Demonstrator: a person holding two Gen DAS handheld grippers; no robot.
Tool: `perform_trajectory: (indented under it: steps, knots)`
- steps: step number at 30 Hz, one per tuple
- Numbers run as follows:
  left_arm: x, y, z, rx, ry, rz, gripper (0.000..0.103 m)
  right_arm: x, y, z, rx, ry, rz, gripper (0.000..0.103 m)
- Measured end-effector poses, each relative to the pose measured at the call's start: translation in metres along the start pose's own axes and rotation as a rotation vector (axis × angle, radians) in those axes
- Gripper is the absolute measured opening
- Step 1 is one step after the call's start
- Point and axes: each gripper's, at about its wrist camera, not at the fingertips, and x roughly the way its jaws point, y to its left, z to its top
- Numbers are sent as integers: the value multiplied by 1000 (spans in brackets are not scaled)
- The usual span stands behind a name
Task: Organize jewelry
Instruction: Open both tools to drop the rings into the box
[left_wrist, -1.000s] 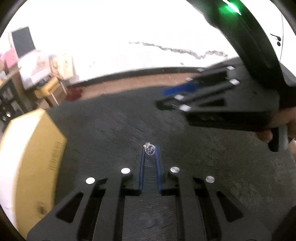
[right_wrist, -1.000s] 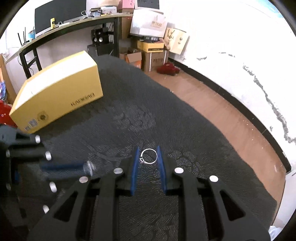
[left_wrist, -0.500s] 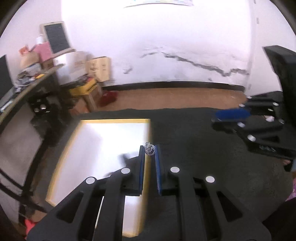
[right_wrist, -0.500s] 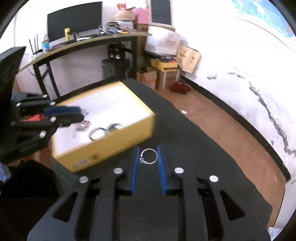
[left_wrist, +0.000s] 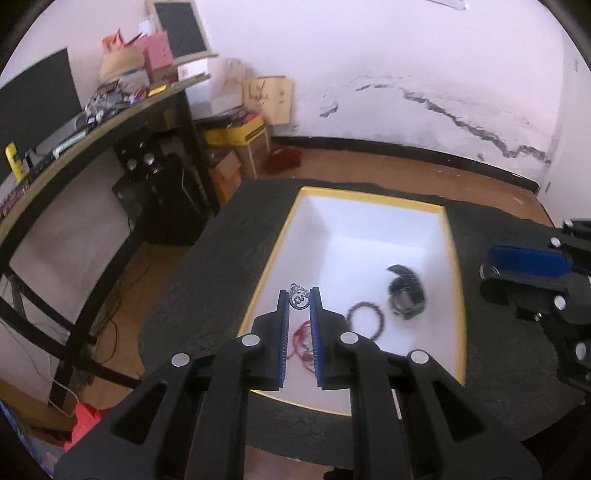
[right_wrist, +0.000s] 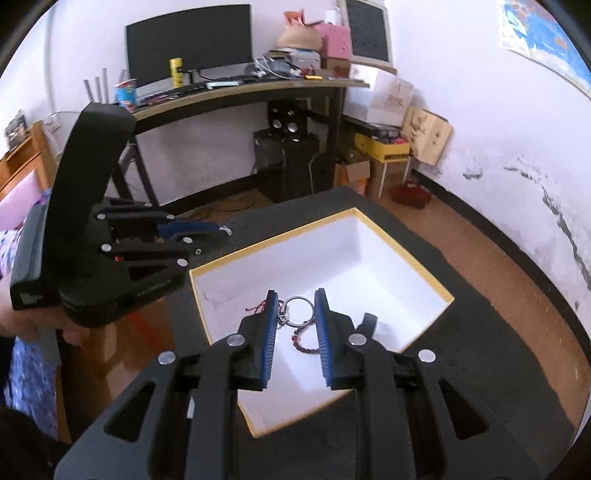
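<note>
Currently both grippers hang above the open yellow-rimmed box (left_wrist: 453, 258), which sits on a dark round table (left_wrist: 207, 295).

Left gripper (left_wrist: 299, 295): blue pads drawn close together, pinching a small silver pendant (left_wrist: 299, 297) at the very tips. The pendant is a round openwork piece with a small loop on top. In the left wrist view it sits above the box's left rim, at the edge of the white interior.

Right gripper (right_wrist: 295, 306): pads clamped on a thin silver ring (right_wrist: 298, 311), held flat across the gap, with a small setting on its left side. In the right wrist view the ring is over the near part of the box interior.

Box contents, lying on the white floor:
- black watch (left_wrist: 404, 297), near the right wall, somewhat blurred
- dark beaded bracelet (left_wrist: 366, 319), just left of the watch
- red cord piece (left_wrist: 301, 341), partly hidden behind the left gripper's fingers

Right wrist view also shows the left gripper from the side, held in a person's hand (right_wrist: 48, 321), beside the box's left corner. Desk with a monitor (right_wrist: 188, 44) stands behind the table.
</note>
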Motion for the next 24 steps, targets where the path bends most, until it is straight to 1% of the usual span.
perform_trajectory:
  steps: [2, 5, 9, 11, 15, 17, 21, 24]
  knots:
    - [18, 10, 1, -27, 38, -14, 11, 16, -3, 4, 59, 35, -30, 20]
    - [48, 21, 3, -56, 101, -5, 11, 39, -10, 5, 131, 83, -84, 20]
    - [87, 28, 1, -73, 183, -1, 11, 70, -20, -2, 237, 129, -136, 20]
    - [103, 24, -3, -60, 213, 3, 11, 83, -23, -7, 266, 147, -163, 20]
    - [122, 20, -10, -54, 235, 6, 11, 103, -32, -18, 321, 174, -175, 20]
    - [127, 19, -12, -51, 239, -6, 11, 113, -34, -22, 317, 191, -186, 20]
    - [136, 15, -14, -42, 257, 3, 11, 134, -40, -29, 317, 243, -213, 21]
    - [141, 11, -17, -30, 270, 5, 11, 144, -46, -34, 324, 262, -229, 21]
